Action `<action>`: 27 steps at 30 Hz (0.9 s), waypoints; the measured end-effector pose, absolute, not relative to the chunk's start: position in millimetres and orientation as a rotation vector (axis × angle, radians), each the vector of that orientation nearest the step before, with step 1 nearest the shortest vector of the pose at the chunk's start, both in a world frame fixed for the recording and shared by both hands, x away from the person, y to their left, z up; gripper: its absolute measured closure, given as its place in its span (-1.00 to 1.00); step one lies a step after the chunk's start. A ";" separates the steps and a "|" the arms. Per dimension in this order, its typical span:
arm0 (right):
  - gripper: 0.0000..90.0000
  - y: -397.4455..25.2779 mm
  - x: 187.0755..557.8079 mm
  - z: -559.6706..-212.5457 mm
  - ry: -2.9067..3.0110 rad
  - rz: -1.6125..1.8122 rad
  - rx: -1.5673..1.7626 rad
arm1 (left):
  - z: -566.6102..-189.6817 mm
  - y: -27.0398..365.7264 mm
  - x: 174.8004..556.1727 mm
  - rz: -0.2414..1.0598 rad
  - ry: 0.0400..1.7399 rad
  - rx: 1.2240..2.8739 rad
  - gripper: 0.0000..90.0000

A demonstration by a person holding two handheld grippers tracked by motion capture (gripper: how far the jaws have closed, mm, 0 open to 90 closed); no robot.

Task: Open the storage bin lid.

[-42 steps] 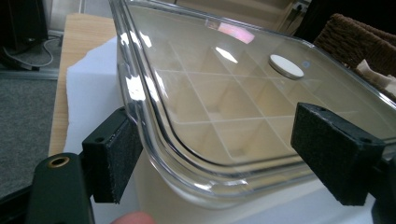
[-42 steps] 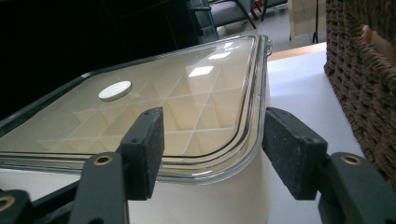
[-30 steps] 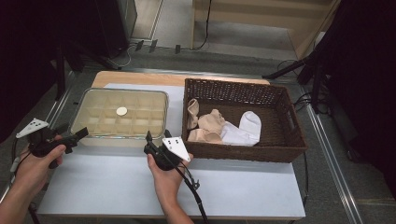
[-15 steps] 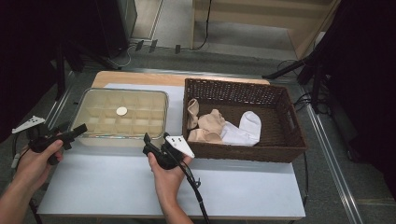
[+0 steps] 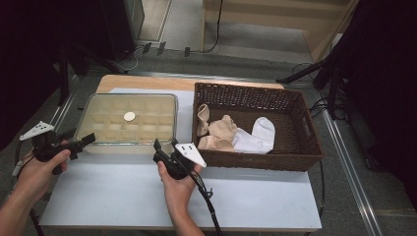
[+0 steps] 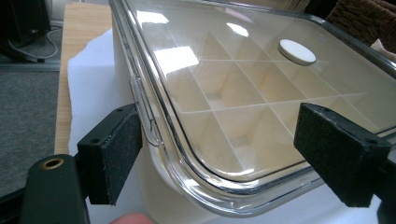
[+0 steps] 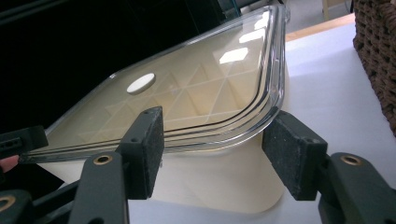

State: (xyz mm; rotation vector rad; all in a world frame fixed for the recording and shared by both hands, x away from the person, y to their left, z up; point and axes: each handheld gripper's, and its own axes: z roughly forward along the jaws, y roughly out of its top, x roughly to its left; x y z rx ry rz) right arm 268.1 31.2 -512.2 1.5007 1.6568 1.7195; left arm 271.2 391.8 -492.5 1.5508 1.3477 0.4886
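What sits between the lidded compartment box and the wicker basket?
Nothing: the high view shows a bare strip of white table cover between the box and the basket. The right gripper hovers at its near end.

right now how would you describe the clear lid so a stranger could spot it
On the white table, left of the wicker basket, stands a cream divided box. The clear lid covers it, a rounded transparent sheet with one white round knob at its middle.

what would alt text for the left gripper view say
The left gripper, jaws wide open, faces the near corner of a clear lid on a cream divided box; the corner sits between the jaws, and whether either pad touches it is unclear. A white round knob sits on the lid, with a wicker basket behind.
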 end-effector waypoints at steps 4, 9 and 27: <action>-0.11 31.2 267.4 -512.3 1.658 1.719 1.500 | -493.4 392.8 269.6 0.480 1.342 1.549 -0.63; -0.17 32.3 263.9 -509.7 1.641 1.704 1.487 | -494.8 394.9 266.9 0.526 1.317 1.527 -0.54; 0.10 22.5 253.4 -510.7 1.521 1.736 1.594 | -498.2 400.4 250.7 0.520 1.337 1.454 -0.41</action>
